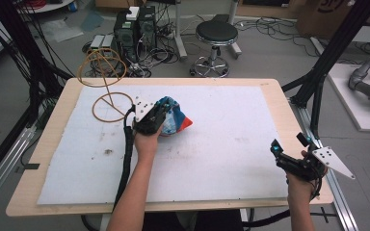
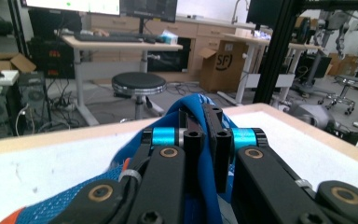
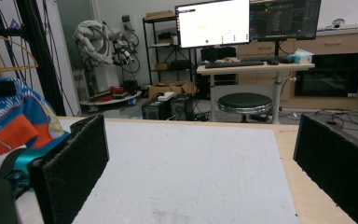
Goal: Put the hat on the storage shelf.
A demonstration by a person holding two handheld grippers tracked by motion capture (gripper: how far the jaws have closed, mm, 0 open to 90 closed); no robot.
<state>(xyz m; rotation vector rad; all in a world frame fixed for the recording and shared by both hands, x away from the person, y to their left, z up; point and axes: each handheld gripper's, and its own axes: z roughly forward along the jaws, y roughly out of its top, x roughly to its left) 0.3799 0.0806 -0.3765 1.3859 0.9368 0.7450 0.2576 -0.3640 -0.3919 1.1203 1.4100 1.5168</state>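
One grasp looks done, the left tongs (image 2: 204,122) pinched tight on a fold of the blue-and-orange cloth (image 1: 176,121) bunched mid-tabletop (image 1: 231,125), while the right tongs (image 1: 282,156) wait wide apart near the edge, the wire stand (image 1: 107,82) not yet used.

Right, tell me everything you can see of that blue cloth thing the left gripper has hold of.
The blue cloth item is a soft, bunched fabric piece, mostly blue with white patterning and an orange-red patch at one end. It looks like a knit or mesh textile; what kind of garment it is cannot be told. It sits on the white mat near the wire stand. The left gripper is shut on a fold of it, pinching the blue fabric between its jaws.
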